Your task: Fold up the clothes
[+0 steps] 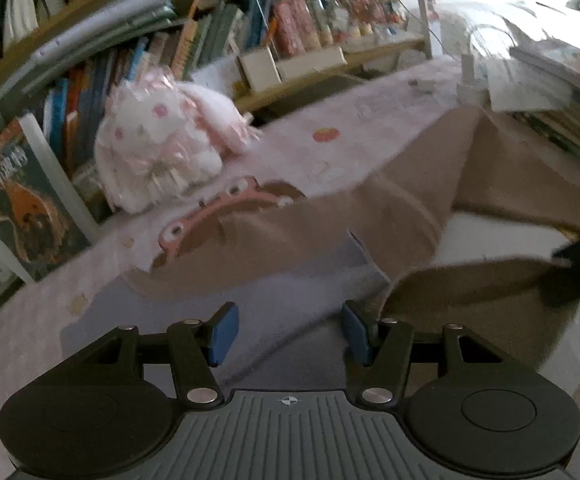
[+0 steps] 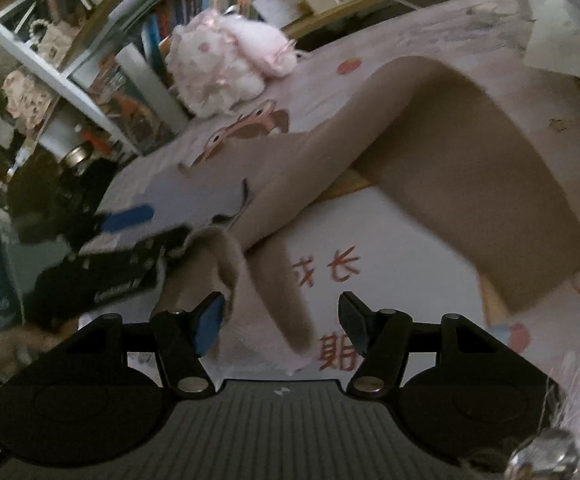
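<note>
A brown garment (image 1: 309,236) with a pink collar (image 1: 210,216) and a grey-lilac front panel lies spread on the pale pink table cover (image 1: 369,120). In the right wrist view its brown sleeve (image 2: 469,168) arches over the table and a hem flap (image 2: 266,292) hangs between the fingers. My left gripper (image 1: 286,332) is open above the grey panel, with a fold of brown cloth by its right finger. My right gripper (image 2: 282,324) is open, with the hem flap loose between its jaws. The left gripper also shows at the left of the right wrist view (image 2: 126,216).
A pink-and-white plush toy (image 1: 162,148) sits at the back left on the table. Bookshelves (image 1: 130,52) full of books stand behind. Papers and books (image 1: 537,80) are stacked at the back right. A white sheet with red characters (image 2: 329,272) lies under the garment.
</note>
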Tool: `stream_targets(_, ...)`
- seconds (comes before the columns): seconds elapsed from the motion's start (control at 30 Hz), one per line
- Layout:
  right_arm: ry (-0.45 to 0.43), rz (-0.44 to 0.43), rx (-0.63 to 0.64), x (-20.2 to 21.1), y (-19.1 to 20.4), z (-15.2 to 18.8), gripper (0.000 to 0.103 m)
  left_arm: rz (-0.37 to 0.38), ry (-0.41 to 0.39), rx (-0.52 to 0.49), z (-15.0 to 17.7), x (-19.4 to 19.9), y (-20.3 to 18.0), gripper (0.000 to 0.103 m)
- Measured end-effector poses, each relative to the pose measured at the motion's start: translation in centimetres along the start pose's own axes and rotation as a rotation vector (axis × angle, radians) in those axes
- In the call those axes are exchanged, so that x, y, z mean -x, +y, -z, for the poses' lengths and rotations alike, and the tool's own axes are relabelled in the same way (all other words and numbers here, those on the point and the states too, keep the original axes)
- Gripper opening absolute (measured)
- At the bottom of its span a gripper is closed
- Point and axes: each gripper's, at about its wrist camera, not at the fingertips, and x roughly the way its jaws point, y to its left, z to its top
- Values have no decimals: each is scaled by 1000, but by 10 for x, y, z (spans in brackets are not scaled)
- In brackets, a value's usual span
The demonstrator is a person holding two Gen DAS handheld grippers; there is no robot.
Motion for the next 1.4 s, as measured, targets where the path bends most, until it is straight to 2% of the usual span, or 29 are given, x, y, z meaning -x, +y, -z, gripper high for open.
stream_targets(0.3,9,70,2,-5,-3,12,57,-2,17,61,4,-10,-4,58)
stream_targets(0.5,17,80,-30,-9,-9,15,47,-13,12,57,8,3,-6,56)
stream_targets(0.53,20,80,-25,-10,-10,15,46,-10,11,56,10,6,-7,51)
stream_targets(0.57,25,81,-18,-11,-9,15,46,-3,15,50,13,9,-8,39)
stream_targets(0.6,29,81,-10,-12,-9,14,45,11,25,41,16,11,-9,33)
stream_targets(0.67,38,83,5,-14,-9,13,45,20,44,10,22,14,-15,12)
stream_targets(0.73,47,84,20,-17,-8,13,45,22,39,-24,28,19,-20,1)
stream_targets(0.77,51,85,28,-18,-8,12,45,23,33,-37,31,22,-23,0)
stream_targets(0.87,65,87,50,-21,-8,11,45,16,0,-59,35,36,-24,0)
stream_targets(1.07,59,108,69,-24,-4,11,45,-10,-47,-34,38,56,-9,0)
stream_targets(1.13,55,119,73,-25,-2,11,45,-22,-49,-44,35,55,-7,10)
stream_targets(1.23,49,135,77,-26,1,12,45,-28,-36,-65,30,51,-8,12)
stream_targets(1.3,47,141,82,-26,2,13,45,-19,-40,-74,27,47,-12,20)
stream_targets(1.37,44,145,84,-27,2,13,45,0,-53,-94,25,43,-17,35)
stream_targets(1.4,40,146,80,-27,2,13,45,7,-60,-108,23,41,-20,39)
